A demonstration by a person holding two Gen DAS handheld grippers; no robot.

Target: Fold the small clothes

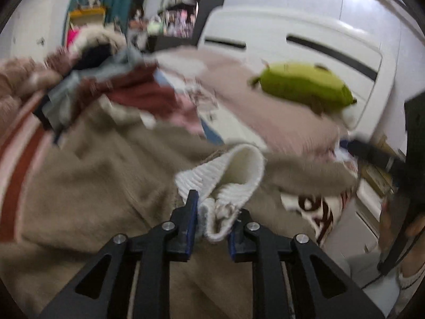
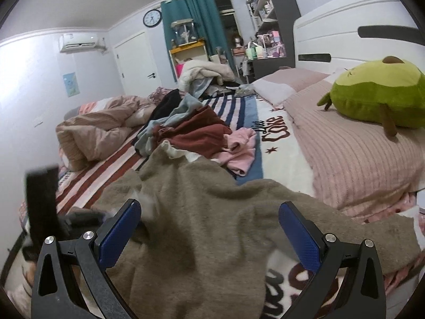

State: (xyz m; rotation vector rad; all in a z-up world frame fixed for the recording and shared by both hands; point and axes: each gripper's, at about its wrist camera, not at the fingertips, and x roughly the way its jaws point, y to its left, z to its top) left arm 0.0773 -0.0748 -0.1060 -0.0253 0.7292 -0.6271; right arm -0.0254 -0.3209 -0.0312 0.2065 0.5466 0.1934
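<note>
A taupe fuzzy sweater (image 2: 199,212) lies spread on the bed, rumpled. In the blurred left wrist view the sweater (image 1: 106,172) fills the lower half. My left gripper (image 1: 216,207) is shut on its white ribbed cuff (image 1: 233,170), which bunches between the blue pads and curls up beyond them. My right gripper (image 2: 209,207) hovers open over the sweater, jaws wide apart, with nothing pinched between them. Beyond the sweater lies a heap of small clothes: a maroon garment (image 2: 196,130), a pink one (image 2: 239,148) and a light blue one (image 2: 180,109).
A green avocado plush (image 2: 372,93) rests on a pink ribbed pillow (image 2: 345,154) by the white headboard (image 2: 332,26). A rolled tan duvet (image 2: 93,130) sits at the bed's left. A dark blurred bar (image 2: 42,202) crosses the left edge. Shelves and a desk stand behind.
</note>
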